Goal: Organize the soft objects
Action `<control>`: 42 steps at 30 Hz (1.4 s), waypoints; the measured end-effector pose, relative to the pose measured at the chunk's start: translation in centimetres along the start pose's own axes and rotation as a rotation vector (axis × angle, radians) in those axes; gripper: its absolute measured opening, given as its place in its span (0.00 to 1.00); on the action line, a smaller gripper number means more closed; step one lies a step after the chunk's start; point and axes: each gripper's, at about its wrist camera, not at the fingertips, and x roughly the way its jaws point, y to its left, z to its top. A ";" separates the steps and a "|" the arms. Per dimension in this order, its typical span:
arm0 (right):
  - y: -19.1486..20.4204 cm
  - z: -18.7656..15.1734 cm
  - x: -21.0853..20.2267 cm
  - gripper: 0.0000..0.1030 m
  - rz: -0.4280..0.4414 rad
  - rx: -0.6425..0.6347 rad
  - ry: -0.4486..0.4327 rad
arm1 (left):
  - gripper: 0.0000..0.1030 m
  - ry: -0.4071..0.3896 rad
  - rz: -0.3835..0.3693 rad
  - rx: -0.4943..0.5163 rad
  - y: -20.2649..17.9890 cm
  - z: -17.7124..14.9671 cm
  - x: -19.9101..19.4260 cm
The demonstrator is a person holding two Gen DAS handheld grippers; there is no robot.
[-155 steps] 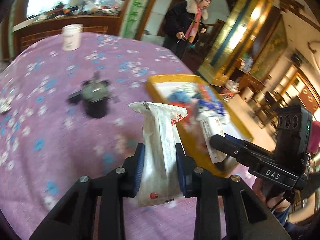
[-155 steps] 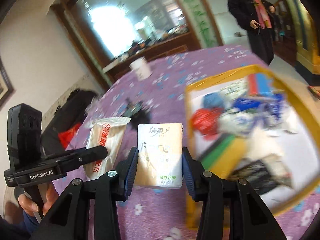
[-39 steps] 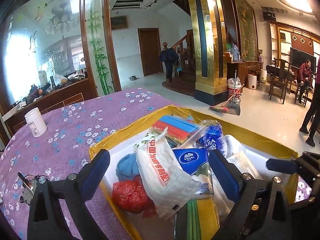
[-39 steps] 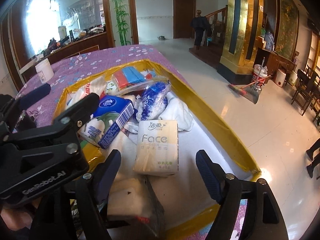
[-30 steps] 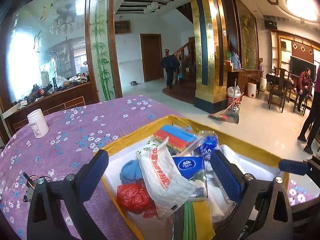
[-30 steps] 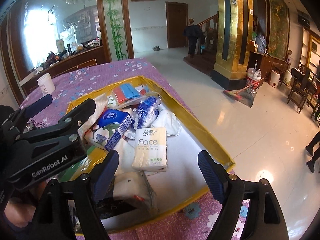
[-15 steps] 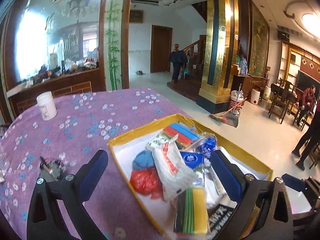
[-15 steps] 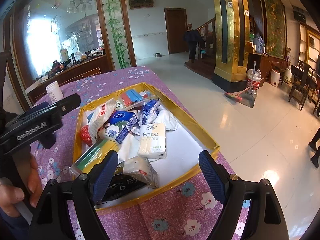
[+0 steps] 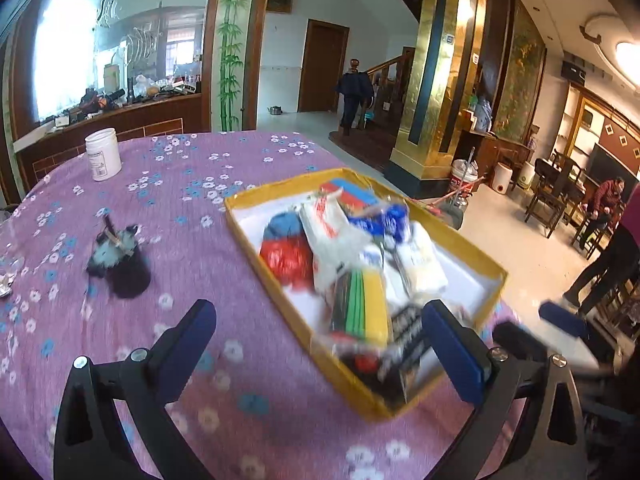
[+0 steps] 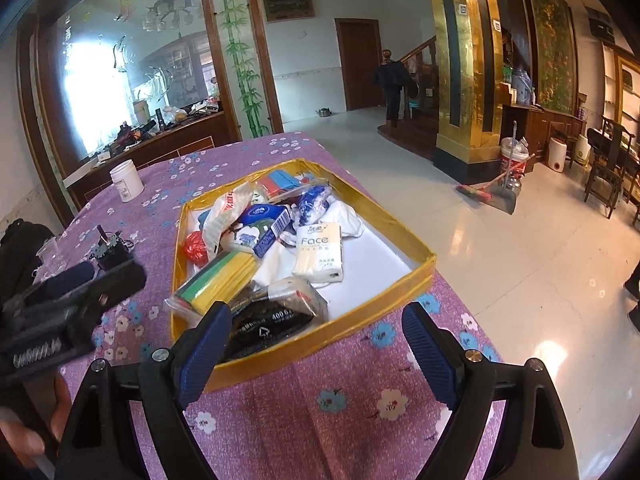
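Left wrist view: the left tool [image 9: 320, 344] hangs above the purple flower-print cloth of the table [image 9: 168, 184], its blue-padded jaws spread wide with nothing between them. The shallow yellow-rimmed tray with a white floor [image 9: 244, 200] lies ahead and to the right, its long axis running from the near right corner away toward the upper left of the frame. Much of this view is smeared, so the packets inside are hard to tell apart; a red crumpled bag [image 9: 286, 260] and a blue bundle [image 9: 280, 226] sit against the tray's left wall. A white plastic jar [image 9: 103, 154] and a small dark gadget [image 9: 120, 256] stand well apart from the tray on the cloth.

Right wrist view: the right tool [image 10: 316, 348] has its jaws opening and empty, the tray's near rim showing between them. The soft things are heaped toward the tray's left and far side — the white "Face" tissue pack [image 10: 320, 252] lies flat near the middle, its long axis pointing roughly away from the camera, label up. A green-and-yellow sponge stack [image 10: 218, 280] overhangs the left wall.

Risk, as I judge it: that overhanging stack could slide out onto the cloth if a tool brushes the rim — the pile is loose and leans on itself.
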 end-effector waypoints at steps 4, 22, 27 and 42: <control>0.1 -2.1 -0.9 0.89 -0.036 0.047 -0.027 | 0.99 -0.062 0.021 0.045 -0.8 -2.7 -2.3; 0.9 -6.5 -4.2 0.97 -0.050 0.123 -0.206 | 1.00 -0.060 0.074 0.124 -0.6 -6.3 -6.0; 0.8 -6.8 -3.9 0.97 -0.058 0.122 -0.212 | 1.00 0.011 0.064 0.124 -0.9 -6.8 -4.9; 1.2 -7.1 -3.2 0.97 -0.051 0.102 -0.201 | 1.00 -0.008 0.228 0.230 -2.3 -8.1 -4.7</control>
